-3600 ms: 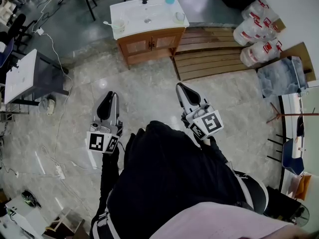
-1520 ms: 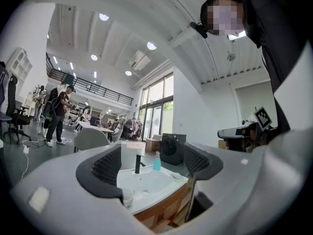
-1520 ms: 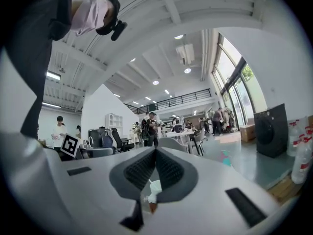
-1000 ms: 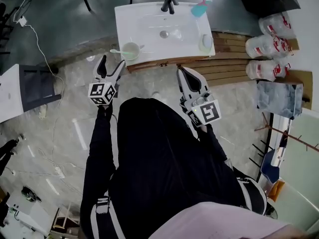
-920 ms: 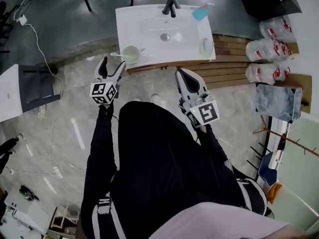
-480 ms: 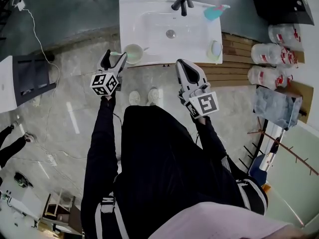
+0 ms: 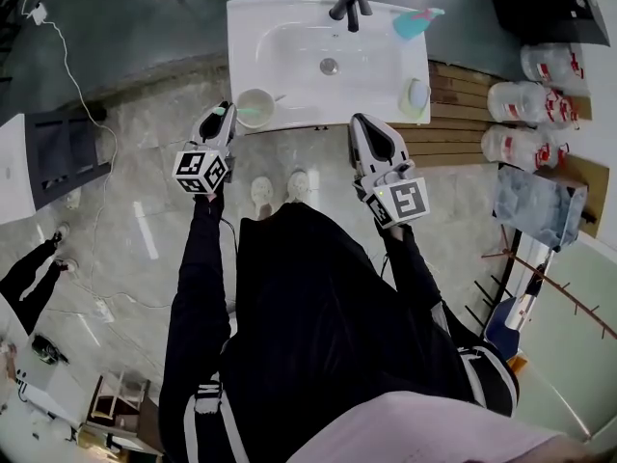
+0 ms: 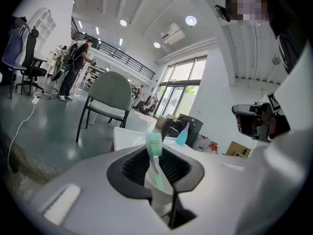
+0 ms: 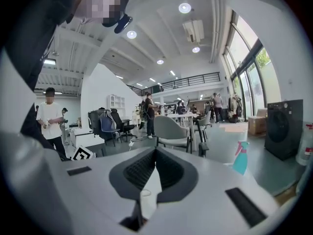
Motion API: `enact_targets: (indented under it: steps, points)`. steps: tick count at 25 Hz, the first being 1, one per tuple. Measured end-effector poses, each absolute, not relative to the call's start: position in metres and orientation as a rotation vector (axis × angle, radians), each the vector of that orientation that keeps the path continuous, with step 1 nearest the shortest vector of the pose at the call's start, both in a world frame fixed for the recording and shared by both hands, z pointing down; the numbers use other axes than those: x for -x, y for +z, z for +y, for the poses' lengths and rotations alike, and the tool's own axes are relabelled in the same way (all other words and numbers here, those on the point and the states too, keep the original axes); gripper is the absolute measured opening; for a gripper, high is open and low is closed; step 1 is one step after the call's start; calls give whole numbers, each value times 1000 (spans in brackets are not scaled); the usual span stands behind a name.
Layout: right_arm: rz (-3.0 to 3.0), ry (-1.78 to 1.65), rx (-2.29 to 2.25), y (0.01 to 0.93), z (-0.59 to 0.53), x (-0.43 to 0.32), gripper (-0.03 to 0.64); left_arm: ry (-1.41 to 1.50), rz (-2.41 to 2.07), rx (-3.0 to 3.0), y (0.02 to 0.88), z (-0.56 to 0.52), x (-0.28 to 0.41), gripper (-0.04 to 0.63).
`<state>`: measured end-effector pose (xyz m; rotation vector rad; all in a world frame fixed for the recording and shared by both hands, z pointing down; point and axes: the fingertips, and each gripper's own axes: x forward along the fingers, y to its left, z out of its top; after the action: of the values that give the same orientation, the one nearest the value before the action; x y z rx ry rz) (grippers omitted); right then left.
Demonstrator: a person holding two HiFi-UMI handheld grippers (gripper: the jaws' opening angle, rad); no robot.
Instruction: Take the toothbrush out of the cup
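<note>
A white cup (image 7: 255, 107) stands at the front left corner of the white sink (image 7: 289, 27). A toothbrush with a green head (image 7: 224, 110) leans out of the cup to the left. My left gripper (image 7: 222, 116) is at that head end; its jaws are closing with the toothbrush between them. In the left gripper view the toothbrush (image 8: 155, 155) stands upright in the narrow gap of the left gripper (image 8: 157, 168), with the cup (image 8: 164, 199) just behind and below. My right gripper (image 7: 364, 122) hovers before the sink's front edge. The right gripper (image 9: 155, 153) is shut and holds nothing.
On the sink are a black faucet (image 7: 349, 3), a teal spray bottle (image 7: 415, 22) and a small dish (image 7: 415, 95). A wooden slatted platform (image 7: 463, 114) and wrapped bottles (image 7: 540, 95) lie to the right. A grey chair (image 8: 110, 94) and people stand farther off.
Both grippers have come down close to the sink's front edge. The left gripper, wide open a second ago, has narrowed around the toothbrush's head beside the cup.
</note>
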<state>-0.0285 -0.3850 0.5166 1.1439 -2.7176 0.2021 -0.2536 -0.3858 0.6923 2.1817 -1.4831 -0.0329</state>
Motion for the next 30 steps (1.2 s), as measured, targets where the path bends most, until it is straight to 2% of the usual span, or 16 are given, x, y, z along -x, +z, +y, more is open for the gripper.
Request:
enact_targets:
  steps: [20,30]
  points:
    - [-2825,91,-1236,441,-355,-5,14,60,-1692,-2494,457,-311,231,61]
    - [-2889,63,-1362,394,-322,-36,5,33,-1684,-2608,393,-268,191,61]
